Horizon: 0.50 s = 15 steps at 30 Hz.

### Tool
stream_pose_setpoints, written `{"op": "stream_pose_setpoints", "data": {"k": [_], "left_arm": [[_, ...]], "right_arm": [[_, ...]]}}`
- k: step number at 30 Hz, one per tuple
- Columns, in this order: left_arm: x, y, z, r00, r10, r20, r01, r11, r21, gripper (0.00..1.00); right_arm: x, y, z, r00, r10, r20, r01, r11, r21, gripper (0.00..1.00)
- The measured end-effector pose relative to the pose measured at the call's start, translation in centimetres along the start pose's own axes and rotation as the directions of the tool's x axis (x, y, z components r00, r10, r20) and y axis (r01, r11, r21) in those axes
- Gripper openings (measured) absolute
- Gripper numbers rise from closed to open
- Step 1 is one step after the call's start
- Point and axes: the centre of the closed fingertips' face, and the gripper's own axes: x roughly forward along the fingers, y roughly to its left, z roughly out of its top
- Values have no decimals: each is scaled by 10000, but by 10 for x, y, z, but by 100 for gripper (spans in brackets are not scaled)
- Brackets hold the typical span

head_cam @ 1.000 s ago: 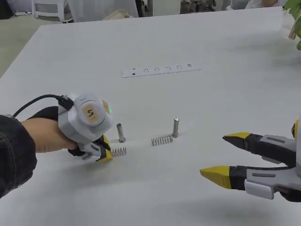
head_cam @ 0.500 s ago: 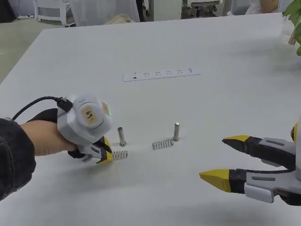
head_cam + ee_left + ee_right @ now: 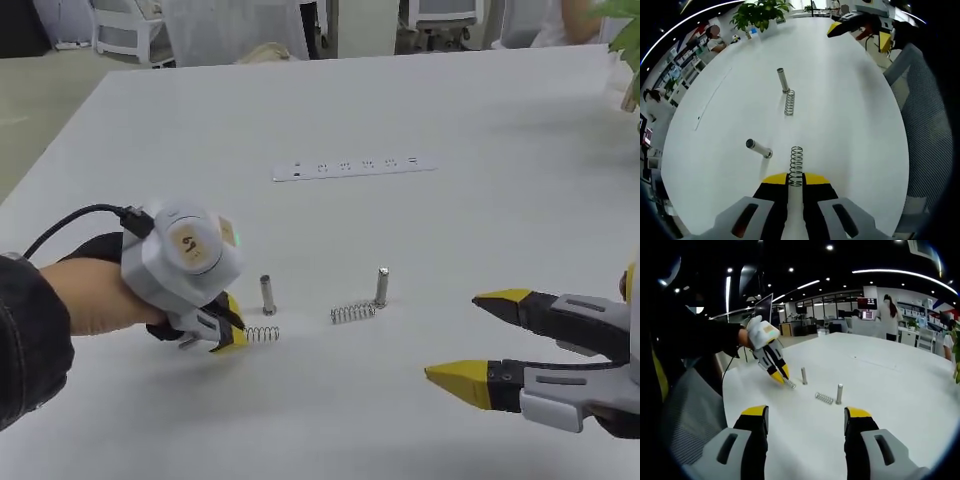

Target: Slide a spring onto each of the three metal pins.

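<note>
My left gripper (image 3: 232, 338) (image 3: 796, 178) is shut on the end of a small spring (image 3: 262, 334) (image 3: 796, 165), which pokes forward low over the white table. Just beyond it a metal pin (image 3: 267, 295) (image 3: 758, 148) stands upright. A second upright pin (image 3: 382, 287) (image 3: 783, 80) is farther right, with a loose spring (image 3: 352, 313) (image 3: 789, 102) lying against its base. My right gripper (image 3: 454, 335) (image 3: 806, 419) hovers open with nothing in it at the right, apart from the pins. In the right gripper view the left gripper (image 3: 780, 374), both pins (image 3: 803, 375) (image 3: 839, 393) and the loose spring (image 3: 824, 398) lie ahead.
A white power strip (image 3: 352, 166) lies flat across the middle of the table, beyond the pins. A black cable trails from the left gripper. Plant leaves hang over the far right corner. Office chairs stand beyond the table's far edge.
The head camera has shifted a little, so the whole picture sits lower and to the right. The grippers, pins and springs keep their places relative to one another.
</note>
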Motion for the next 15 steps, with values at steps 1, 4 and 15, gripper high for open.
{"op": "stream_pose_setpoints", "data": {"k": [1, 4, 15], "left_arm": [[-3, -2, 3, 9999, 22, 101, -22, 10000, 20, 2], [-11, -7, 10, 9994, 44, 348, -44, 10000, 5, 2], [-36, -24, 27, 9919, 223, 1251, -224, 9997, -12, 2]], "right_arm": [[0, 1, 1, 10000, 18, 7, -18, 10000, -44, 59], [0, 2, 4, 10000, 46, 66, -45, 9999, -99, 59], [4, 14, 16, 9993, 359, 95, -354, 9983, -460, 58]]}}
